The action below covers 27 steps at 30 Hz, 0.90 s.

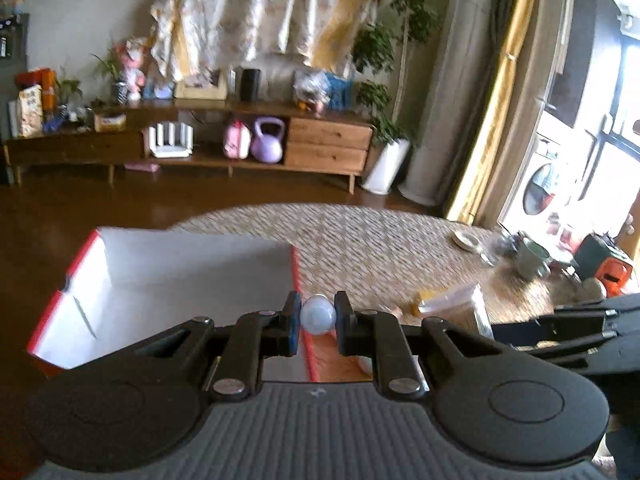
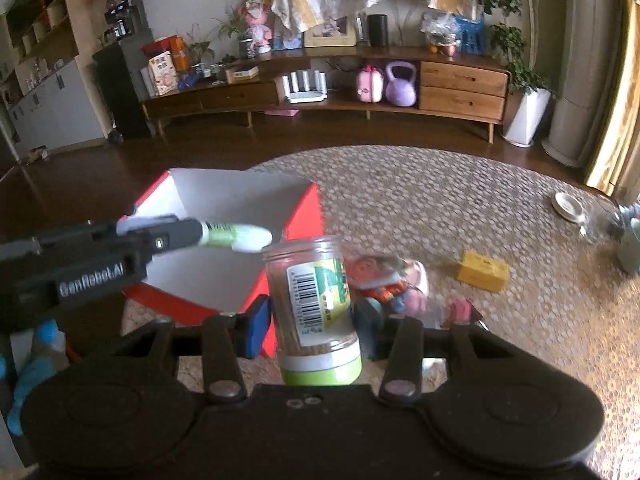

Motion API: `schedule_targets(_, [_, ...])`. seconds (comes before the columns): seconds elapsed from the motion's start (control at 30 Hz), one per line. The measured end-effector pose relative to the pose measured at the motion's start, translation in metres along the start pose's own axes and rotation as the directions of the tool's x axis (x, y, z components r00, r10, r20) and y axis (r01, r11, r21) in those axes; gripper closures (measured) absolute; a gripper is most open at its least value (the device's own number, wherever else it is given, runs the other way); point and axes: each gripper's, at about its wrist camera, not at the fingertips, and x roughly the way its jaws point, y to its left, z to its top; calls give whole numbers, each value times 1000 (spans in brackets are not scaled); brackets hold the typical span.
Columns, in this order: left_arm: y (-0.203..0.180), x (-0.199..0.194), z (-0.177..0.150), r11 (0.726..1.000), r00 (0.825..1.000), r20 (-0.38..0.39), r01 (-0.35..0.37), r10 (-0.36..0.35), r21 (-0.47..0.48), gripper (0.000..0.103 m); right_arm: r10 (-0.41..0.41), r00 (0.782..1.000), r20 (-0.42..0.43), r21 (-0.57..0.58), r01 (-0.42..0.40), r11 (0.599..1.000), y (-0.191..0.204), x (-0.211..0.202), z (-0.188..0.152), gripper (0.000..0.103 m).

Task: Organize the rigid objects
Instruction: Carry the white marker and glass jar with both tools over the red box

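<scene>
Here, the left gripper (image 1: 317,322) pinches a pale, green-and-white tube (image 2: 236,236) between its blue pads; in the left wrist view only the tube's rounded end shows, seated between the two fingers. In the right wrist view the tube projects from the left gripper over the open box (image 2: 224,216), a red-walled box with a white inside that stands on the woven rug (image 2: 440,200). The right gripper (image 2: 316,330) grips a clear jar (image 2: 312,292) with a green lid and a barcode label; the jar is tilted, lid toward the camera, and held beside the near right corner of the box. On the rug beyond the jar lie a doll (image 2: 384,280) and, well apart to the right, a yellow block (image 2: 483,271). A white dish (image 2: 568,205) lies near the rug's far right edge. A wooden sideboard (image 2: 360,80) runs along the back wall.
</scene>
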Motion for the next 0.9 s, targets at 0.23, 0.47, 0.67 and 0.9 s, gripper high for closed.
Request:
schedule_targets(0.23, [39,2,17,997,997,20,-73,73,-7,86,32,999,-19,-55,-33,998,34,27,20,58])
schedule_targets(0.47, [87,22,19,991,991,-18,-136,135,-21,86,64,995,-70,-108,-72,992,65,69,35,58])
schedule_targets(0.67, [123,48,14,984,982,-74,-175,172,-26,86,74,990,-116,-147,-91,985,82,110,44,58])
schedule_targets(0.9, [159,85,5,980,974,-148,-184,171,-82,86,54,982,-180,-177,-87,980,94,159,46,58])
